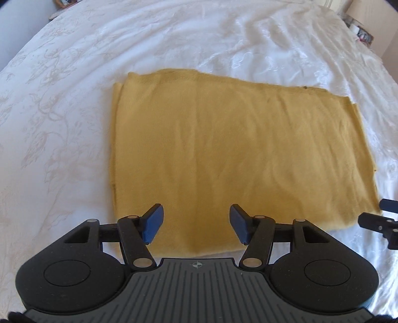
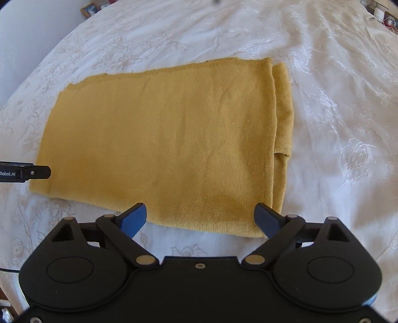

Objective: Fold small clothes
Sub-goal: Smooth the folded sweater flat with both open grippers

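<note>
This is a bedroom in a home. A wide bed fills the view, spread with a white bedspread (image 1: 74, 104) woven with a pale floral pattern and rumpled toward the far side. A small framed picture (image 2: 90, 9) stands beyond the bed's far edge, and household clutter (image 1: 360, 29) sits by a warm-toned wall.

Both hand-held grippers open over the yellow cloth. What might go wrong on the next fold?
1. The yellow cloth is layered at its right edge; a pinch there may catch only the top layer.
2. The bedspread is wrinkled and soft, so the right hand-held gripper could grab it too.
</note>
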